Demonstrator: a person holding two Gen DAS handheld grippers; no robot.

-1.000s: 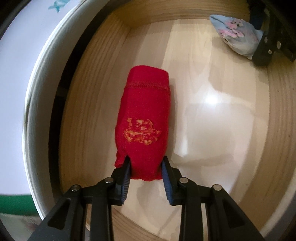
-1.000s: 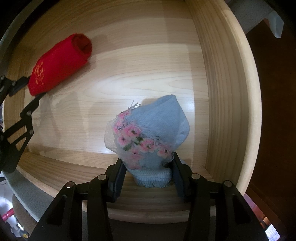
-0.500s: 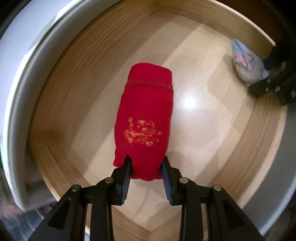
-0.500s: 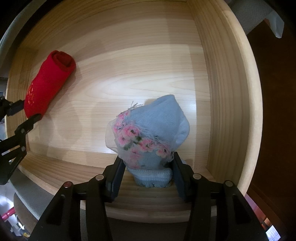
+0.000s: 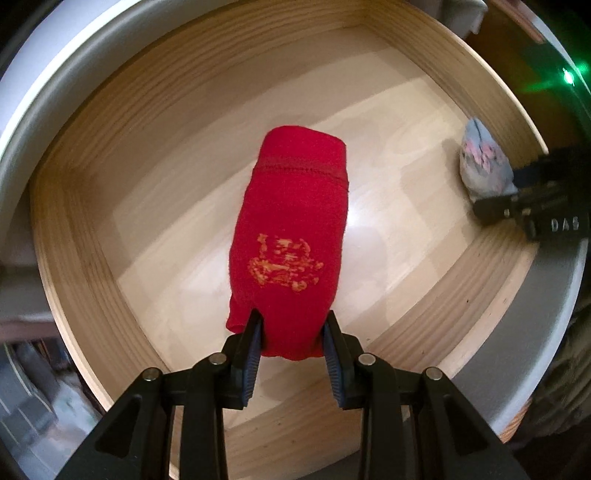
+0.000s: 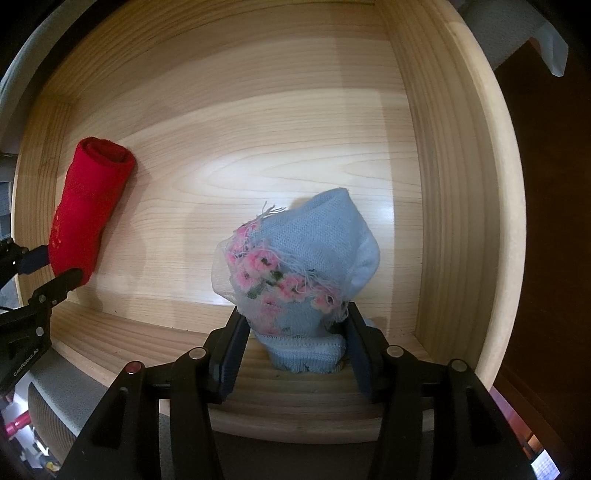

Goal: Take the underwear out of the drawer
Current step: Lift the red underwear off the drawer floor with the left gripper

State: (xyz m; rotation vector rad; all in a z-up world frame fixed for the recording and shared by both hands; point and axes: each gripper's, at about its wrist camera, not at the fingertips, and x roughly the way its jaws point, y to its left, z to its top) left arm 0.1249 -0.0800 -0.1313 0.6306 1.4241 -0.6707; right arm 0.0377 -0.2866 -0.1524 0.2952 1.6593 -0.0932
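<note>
Left wrist view: my left gripper [image 5: 291, 341] clamps near end of rolled red underwear with gold print [image 5: 291, 236], over floor of pale wooden drawer [image 5: 406, 155]. Right wrist view: my right gripper [image 6: 293, 345] straddles light-blue knitted underwear with pink flowers [image 6: 306, 258], jaws spreading, bundle between them by near wall.

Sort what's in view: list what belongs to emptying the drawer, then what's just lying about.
Job:
red roll, in left gripper
blue floral piece, between right gripper fingers
drawer

Lying about:
white thing past the drawer's corner
</note>
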